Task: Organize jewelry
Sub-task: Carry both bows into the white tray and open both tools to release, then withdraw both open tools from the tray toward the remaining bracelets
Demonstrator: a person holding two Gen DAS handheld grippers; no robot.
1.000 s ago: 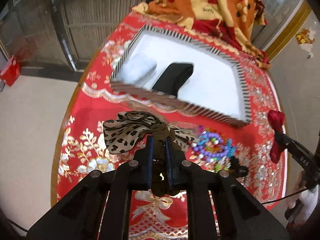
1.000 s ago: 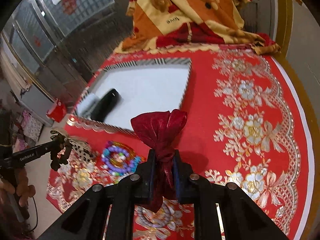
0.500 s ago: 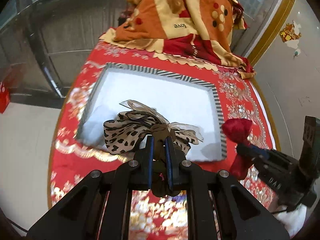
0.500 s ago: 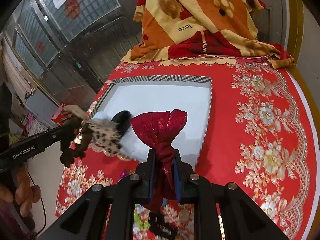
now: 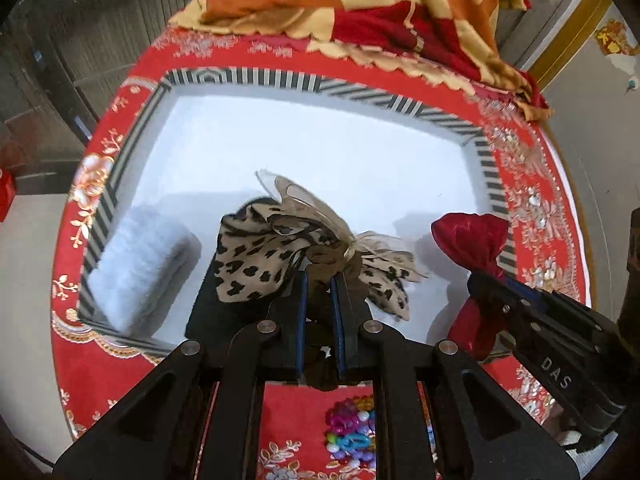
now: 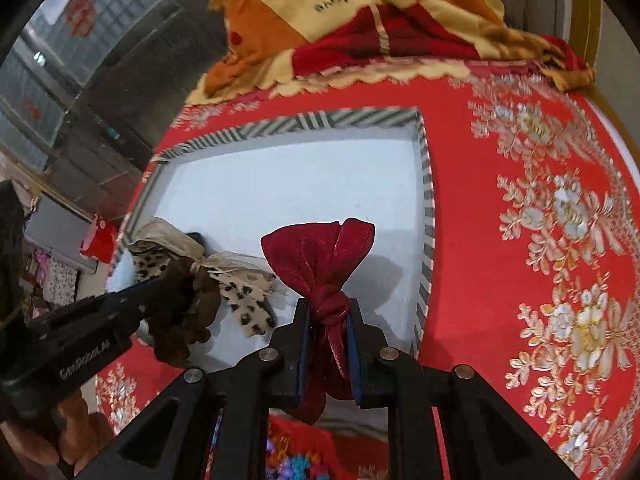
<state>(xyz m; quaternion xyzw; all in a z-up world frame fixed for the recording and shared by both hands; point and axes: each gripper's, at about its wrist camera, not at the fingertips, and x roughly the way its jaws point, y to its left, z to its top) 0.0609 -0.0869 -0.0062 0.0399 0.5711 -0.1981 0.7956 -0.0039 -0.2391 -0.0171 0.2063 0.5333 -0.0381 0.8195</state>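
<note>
The leopard-print bow scrunchie (image 5: 276, 260) is pinched at its brown knot by the left gripper (image 5: 320, 280), whose jaws are pressed together on the gathered fabric. The red satin bow (image 6: 320, 256) is clamped at its knot by the right gripper (image 6: 328, 312), its jaws likewise closed on cloth.

Both pieces are judged light, soft and floppy; the satin looks slippery. The knot is the firmest place to be gripped, since the loops would only fold or slide out. Nothing fragile is seen in either.

Both bows are held above the striped-rim tray (image 5: 248, 78), over its white floor. In the left wrist view, a pale fluffy roll (image 5: 140, 272) lies at about 9 o'clock in the tray, and a black pouch (image 5: 212, 312) lies just beside it, partly hidden under the scrunchie. The red bow is seen at 3 o'clock, near the tray's right rim. A heap of colourful bead bracelets (image 5: 352, 432) lies outside the tray at 6 o'clock on the red embroidered tablecloth (image 6: 540, 240).

Both grippers are pointed steeply downward, side by side, tilted toward the tray.
</note>
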